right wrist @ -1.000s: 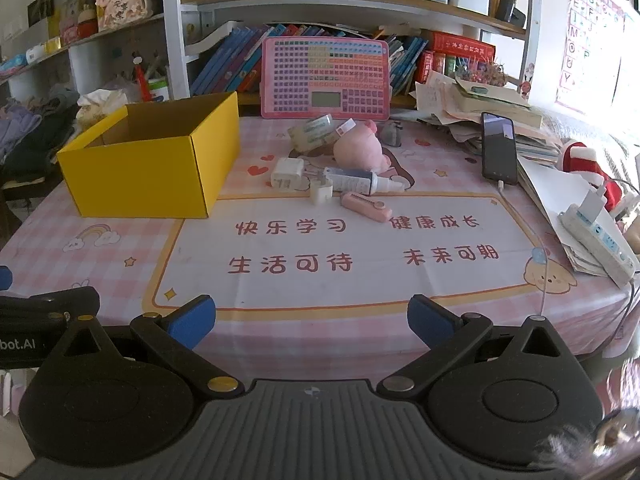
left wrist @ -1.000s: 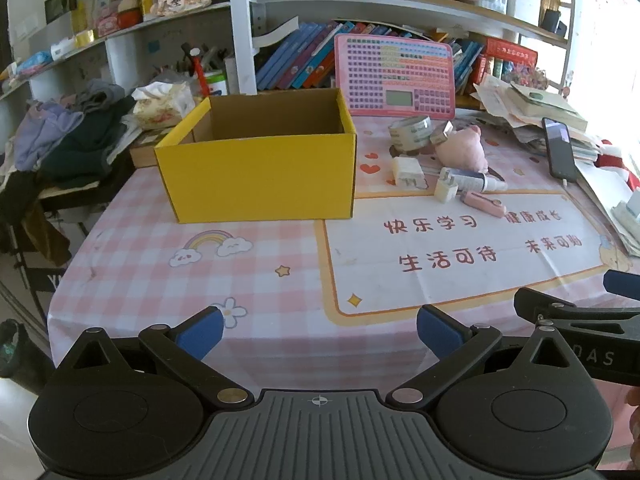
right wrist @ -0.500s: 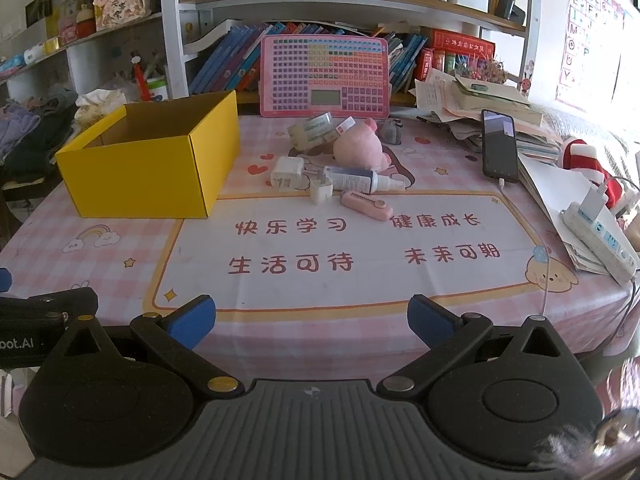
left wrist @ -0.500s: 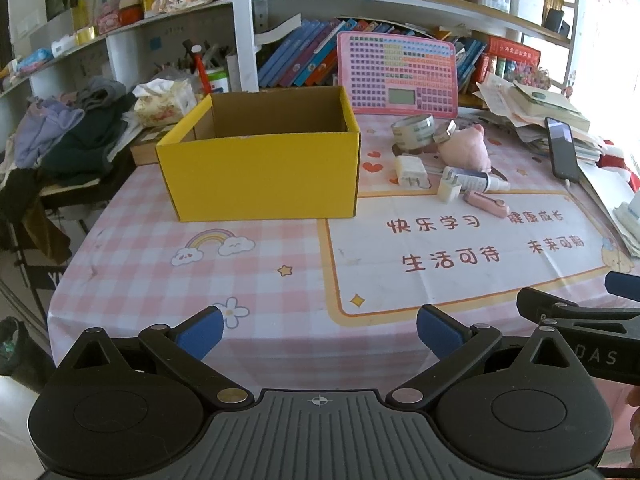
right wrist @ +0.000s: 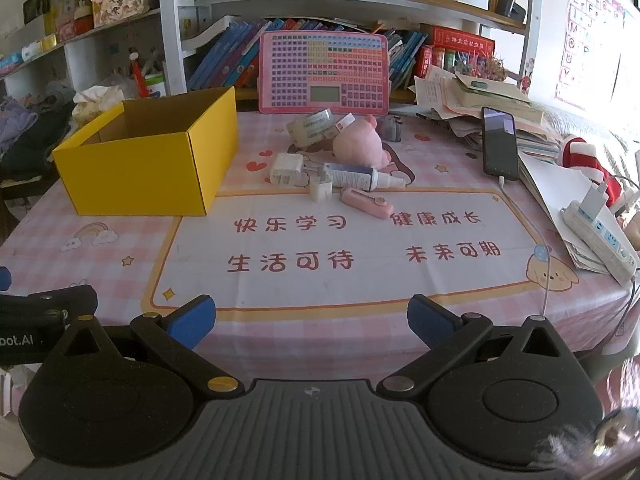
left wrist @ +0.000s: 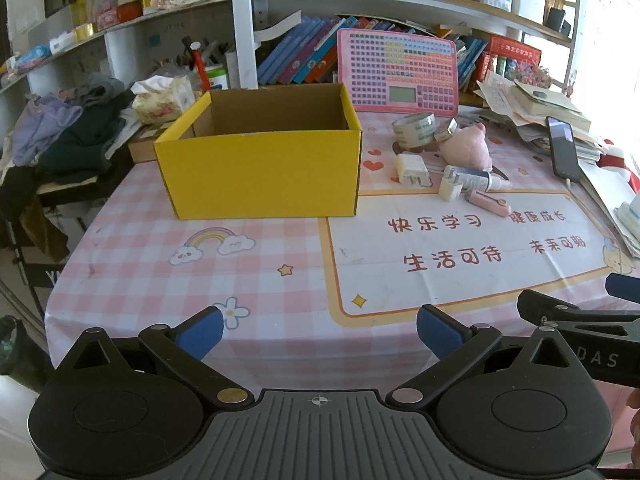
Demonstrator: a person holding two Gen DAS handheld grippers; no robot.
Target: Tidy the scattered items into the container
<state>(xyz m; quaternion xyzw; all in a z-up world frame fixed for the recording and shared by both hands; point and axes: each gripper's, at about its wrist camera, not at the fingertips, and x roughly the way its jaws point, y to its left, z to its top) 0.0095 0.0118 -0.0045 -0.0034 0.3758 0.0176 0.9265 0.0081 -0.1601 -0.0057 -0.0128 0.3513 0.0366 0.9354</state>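
An open yellow cardboard box [left wrist: 260, 172] [right wrist: 148, 168] stands on the pink checked tablecloth. To its right lie a tape roll [left wrist: 414, 128] [right wrist: 312, 125], a pink plush pig [left wrist: 468, 148] [right wrist: 360, 145], a white charger [left wrist: 412, 169] [right wrist: 285, 169], a small white plug [left wrist: 451, 187] [right wrist: 321, 190], a spray bottle [left wrist: 476, 179] [right wrist: 360, 178] and a pink case [left wrist: 488, 203] [right wrist: 366, 203]. My left gripper [left wrist: 318, 332] is open and empty at the table's near edge. My right gripper [right wrist: 311, 318] is open and empty, beside it to the right.
A pink keyboard toy [right wrist: 324, 73] leans against the bookshelf at the back. A phone [right wrist: 499, 142] on a cable, paper stacks [right wrist: 472, 100] and a power strip [right wrist: 600, 236] line the right side. Clothes [left wrist: 68, 136] pile at the left.
Both grippers have crept slightly forward towards the table. Their jaws stay open and the items have not moved.
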